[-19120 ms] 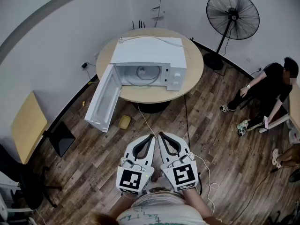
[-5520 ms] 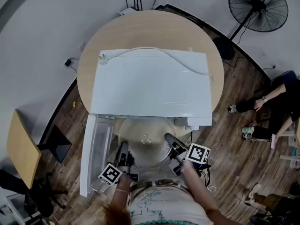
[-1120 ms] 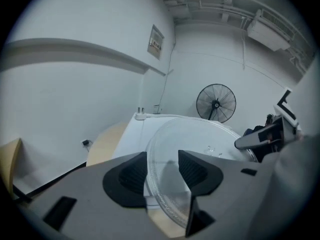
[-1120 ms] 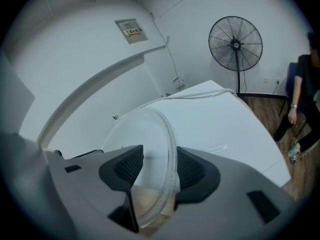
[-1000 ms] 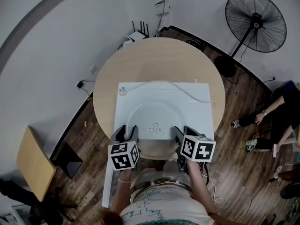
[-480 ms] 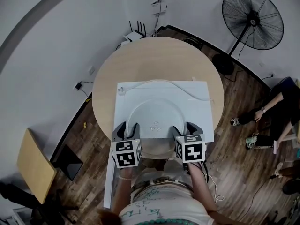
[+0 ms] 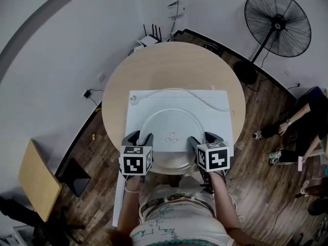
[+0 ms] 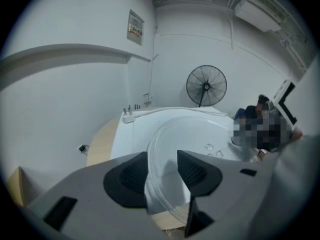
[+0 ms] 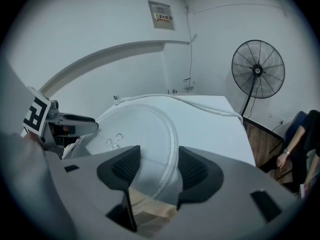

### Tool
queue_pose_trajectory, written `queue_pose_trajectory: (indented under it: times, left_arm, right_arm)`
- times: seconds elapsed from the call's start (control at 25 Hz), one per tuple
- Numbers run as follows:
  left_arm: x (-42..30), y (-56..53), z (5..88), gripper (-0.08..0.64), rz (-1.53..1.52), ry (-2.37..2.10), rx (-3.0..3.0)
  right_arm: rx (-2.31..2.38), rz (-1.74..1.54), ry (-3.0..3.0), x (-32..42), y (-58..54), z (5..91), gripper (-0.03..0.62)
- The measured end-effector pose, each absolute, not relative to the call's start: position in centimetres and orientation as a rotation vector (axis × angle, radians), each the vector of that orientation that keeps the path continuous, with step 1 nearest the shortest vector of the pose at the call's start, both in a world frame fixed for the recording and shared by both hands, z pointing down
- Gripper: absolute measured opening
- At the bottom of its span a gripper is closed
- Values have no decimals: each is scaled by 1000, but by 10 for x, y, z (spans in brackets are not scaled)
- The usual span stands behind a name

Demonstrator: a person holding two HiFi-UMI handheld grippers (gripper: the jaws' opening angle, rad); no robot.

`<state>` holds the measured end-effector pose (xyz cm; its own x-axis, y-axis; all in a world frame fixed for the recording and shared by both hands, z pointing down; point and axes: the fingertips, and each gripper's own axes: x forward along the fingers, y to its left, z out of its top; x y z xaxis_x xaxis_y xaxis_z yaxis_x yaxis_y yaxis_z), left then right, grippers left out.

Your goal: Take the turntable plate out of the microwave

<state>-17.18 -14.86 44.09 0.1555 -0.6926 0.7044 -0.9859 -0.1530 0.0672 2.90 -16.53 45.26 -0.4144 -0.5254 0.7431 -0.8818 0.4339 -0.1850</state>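
Overhanging the front edge of the microwave (image 7: pixel 215 111), the turntable plate (image 7: pixel 171 124) could tip off — jaws of the left gripper (image 7: pixel 139 135) stand apart around its rim; those of the right gripper (image 7: pixel 203 137) have just been opening, rim loose between.

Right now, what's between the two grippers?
The turntable plate, flat on top of the microwave, spans from left gripper to right gripper. Head view shows it.

A: What sort of place is showing here?

B: An office-type room is showing. A pedestal fan (image 7: pixel 277 22) is standing on wood flooring (image 7: pixel 256 178), a router (image 7: pixel 151 37) is sitting against a bare white wall (image 7: pixel 61 35), and a person (image 7: pixel 303 121) is sitting aside.
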Motion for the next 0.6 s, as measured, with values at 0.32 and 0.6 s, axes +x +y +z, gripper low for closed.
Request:
queue_pose_trajectory:
  times: [0.32,0.6]
  left_arm:
    - [-163,-168,444,187,670,-1632,1932]
    - [-162,-169,440,187,641,-1672,1948]
  right_arm:
    - [1170,734,-2089,38,-192,451,230]
    - [1156,707,-2141,38,-197,448,232]
